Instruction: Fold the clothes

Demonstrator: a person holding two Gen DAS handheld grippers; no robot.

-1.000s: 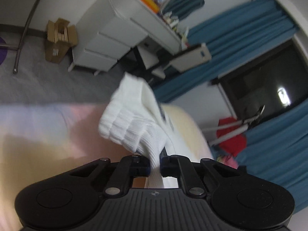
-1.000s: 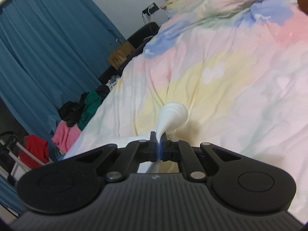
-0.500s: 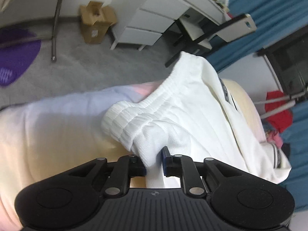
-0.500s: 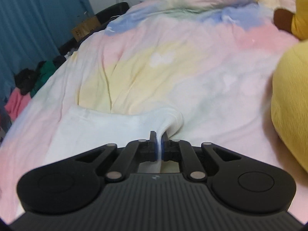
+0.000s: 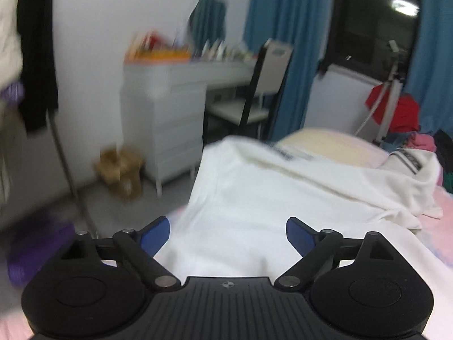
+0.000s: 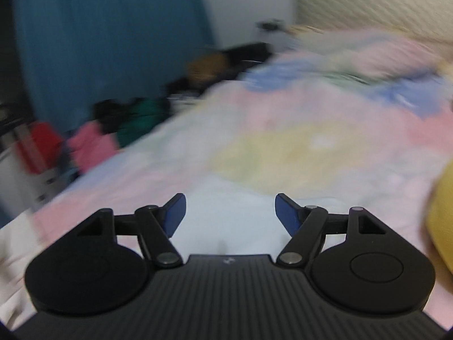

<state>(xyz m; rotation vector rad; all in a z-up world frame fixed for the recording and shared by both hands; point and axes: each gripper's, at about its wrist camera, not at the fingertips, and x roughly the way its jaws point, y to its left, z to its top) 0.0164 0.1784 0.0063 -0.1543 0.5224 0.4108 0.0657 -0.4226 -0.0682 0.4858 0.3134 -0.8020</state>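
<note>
A white garment (image 5: pixel 271 198) lies spread on the bed, folded over on itself, with a black-striped trim bunched at the far right. My left gripper (image 5: pixel 228 233) is open and empty just above its near part. In the right wrist view the same white garment (image 6: pixel 229 221) lies flat on the pastel bedcover (image 6: pixel 325 141). My right gripper (image 6: pixel 230 212) is open and empty over its edge. Both views are blurred by motion.
A white drawer unit (image 5: pixel 164 130), a chair (image 5: pixel 254 96) and a cardboard box (image 5: pixel 121 170) stand beyond the bed's end. Clothes are piled by the blue curtain (image 6: pixel 93 138). A yellow item (image 6: pixel 441 212) lies at the right on the bed.
Both grippers have opened and let go of the white garment, which now lies on the bed. Both have lifted and swung to look more level across the room.
</note>
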